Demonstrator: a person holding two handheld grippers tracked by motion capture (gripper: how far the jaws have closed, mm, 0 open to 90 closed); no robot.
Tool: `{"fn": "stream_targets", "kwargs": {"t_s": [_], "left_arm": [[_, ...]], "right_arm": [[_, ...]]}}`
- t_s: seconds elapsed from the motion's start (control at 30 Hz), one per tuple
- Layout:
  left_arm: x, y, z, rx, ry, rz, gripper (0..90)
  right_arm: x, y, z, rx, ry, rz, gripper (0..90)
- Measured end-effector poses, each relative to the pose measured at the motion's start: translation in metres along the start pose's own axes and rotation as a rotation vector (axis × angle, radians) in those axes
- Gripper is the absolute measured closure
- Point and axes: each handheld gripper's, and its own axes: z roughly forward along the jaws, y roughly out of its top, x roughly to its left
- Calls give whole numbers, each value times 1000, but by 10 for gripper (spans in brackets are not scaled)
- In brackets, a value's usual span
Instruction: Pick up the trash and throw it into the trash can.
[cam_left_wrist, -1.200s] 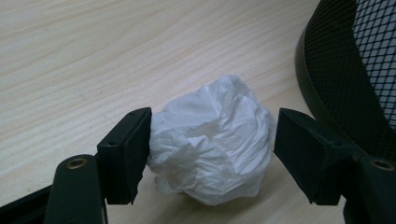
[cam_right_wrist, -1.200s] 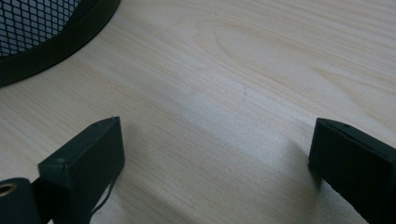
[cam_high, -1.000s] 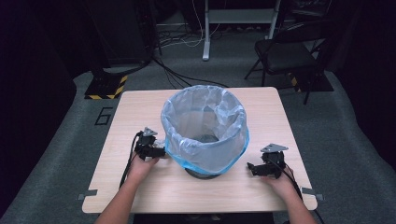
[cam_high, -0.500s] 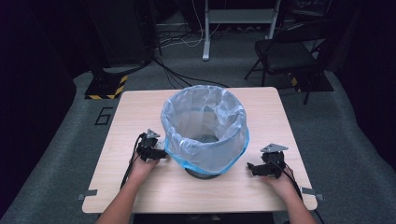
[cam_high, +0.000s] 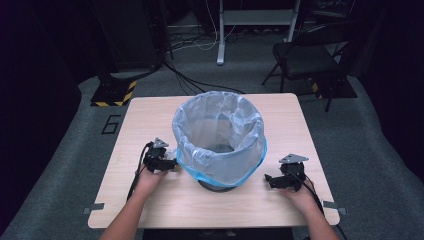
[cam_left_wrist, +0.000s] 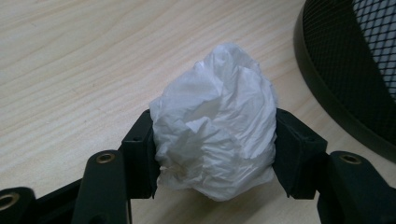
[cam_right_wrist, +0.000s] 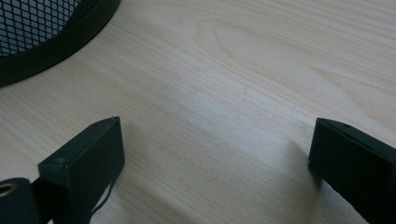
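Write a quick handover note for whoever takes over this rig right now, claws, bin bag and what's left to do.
Left claw: jaws have just been closing, now pinched on a bunched wad of the bag, low on the table beside the mesh bin.
Right claw: open, nothing between the jaws, resting on the table near the bin's base.
Done: the bag lines the bin, edge folded over the rim.
Left: probably snugging or tying the slack.

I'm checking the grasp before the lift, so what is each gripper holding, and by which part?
The left gripper has just closed on a crumpled wad of white plastic film, pinched across its lower half. The right gripper is open over bare table.
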Motion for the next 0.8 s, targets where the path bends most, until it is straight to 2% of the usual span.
{"fn": "stream_targets", "kwargs": {"t_s": [0.07, 0.17, 0.2, 0.23, 0.3, 0.4, 0.8], "left_arm": [[0, 1, -4, -23, -2, -23, 412], [2, 3, -12, -26, -9, -27, 414], [3, 4, -16, -19, -8, -17, 414], [3, 5, -17, -34, -8, -34, 416], [5, 5, -23, -47, -10, -33, 417], [7, 6, -30, -55, -14, -54, 418], [11, 16, -61, -78, -22, -30, 427]], "right_arm": [[0, 0, 0, -1, 0, -4, 26], [0, 0, 0, 0, 0, 0, 26], [0, 0, 0, 0, 0, -1, 26], [0, 0, 0, 1, 0, 2, 26], [0, 0, 0, 1, 0, 2, 26], [0, 0, 0, 1, 0, 2, 26], [0, 0, 0, 1, 0, 2, 26]]}}
